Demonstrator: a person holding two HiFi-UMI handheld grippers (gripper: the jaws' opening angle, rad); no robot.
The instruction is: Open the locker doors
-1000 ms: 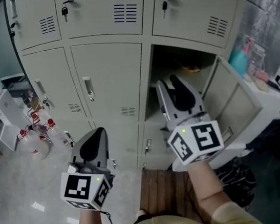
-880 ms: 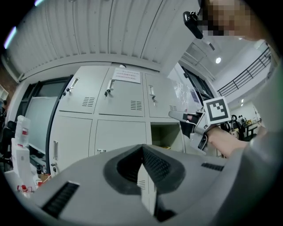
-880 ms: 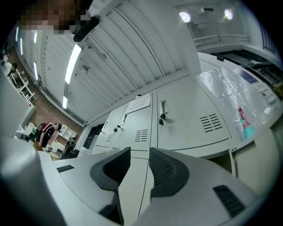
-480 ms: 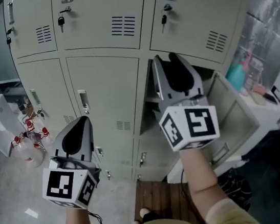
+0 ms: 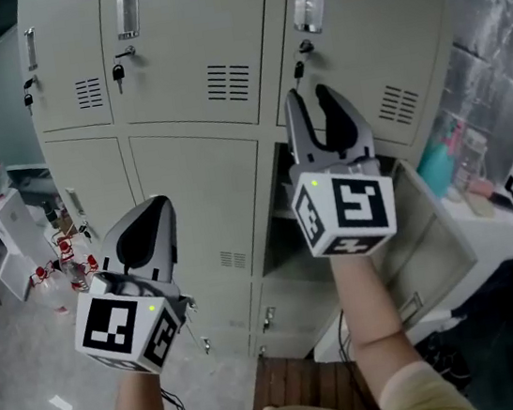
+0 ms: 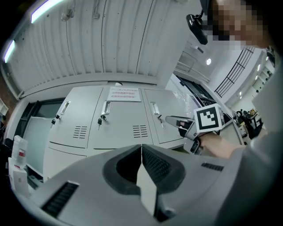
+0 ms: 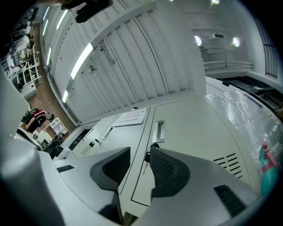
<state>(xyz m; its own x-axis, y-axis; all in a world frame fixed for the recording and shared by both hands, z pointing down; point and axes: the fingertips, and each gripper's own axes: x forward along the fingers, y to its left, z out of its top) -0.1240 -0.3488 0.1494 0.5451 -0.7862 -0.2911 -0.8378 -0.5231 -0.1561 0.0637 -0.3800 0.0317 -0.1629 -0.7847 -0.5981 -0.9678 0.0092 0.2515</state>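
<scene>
Bank of pale grey metal lockers (image 5: 265, 141), one door open and the others in sight shut.
The open door (image 5: 427, 223), in the right-hand column, swings out to the right, showing its inner face and a shadowed compartment. Directly above the open door, the top right door (image 5: 373, 22) is shut, with a recessed handle, slatted vent and hanging key (image 5: 298, 70). Left of the open door, the middle door (image 5: 201, 198) is shut.

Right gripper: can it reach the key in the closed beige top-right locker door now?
Probably yes: the right gripper, empty, its jaws just opened wider, points at the small dark key; nothing between them.
</scene>
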